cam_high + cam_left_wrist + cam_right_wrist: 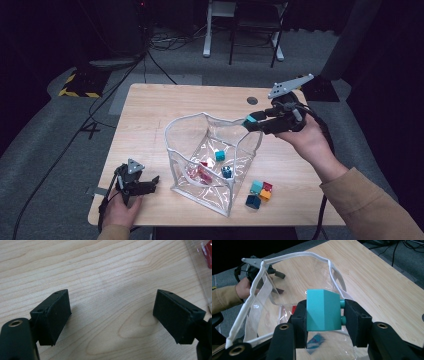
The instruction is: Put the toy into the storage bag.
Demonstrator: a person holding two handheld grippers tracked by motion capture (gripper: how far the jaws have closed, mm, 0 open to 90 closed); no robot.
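Right gripper [324, 315] clamped on a teal block [323, 310], above the clear bag's [212, 160] rim (probably for dropping inside). Left gripper [145, 186] beside the bag, jaws wide apart, holding nothing.

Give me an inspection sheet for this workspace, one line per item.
Surface: wooden table, bare apart from the items below.
Job's things: clear bag standing open, small blocks inside; loose blocks beside it on the table.
Clutter: nothing seen.
Grippers: left gripper open, low over the table; right gripper shut on a teal block above the bag's opening.
Cables: floor cables left of the table.
Surroundings: dark room, chair legs behind.
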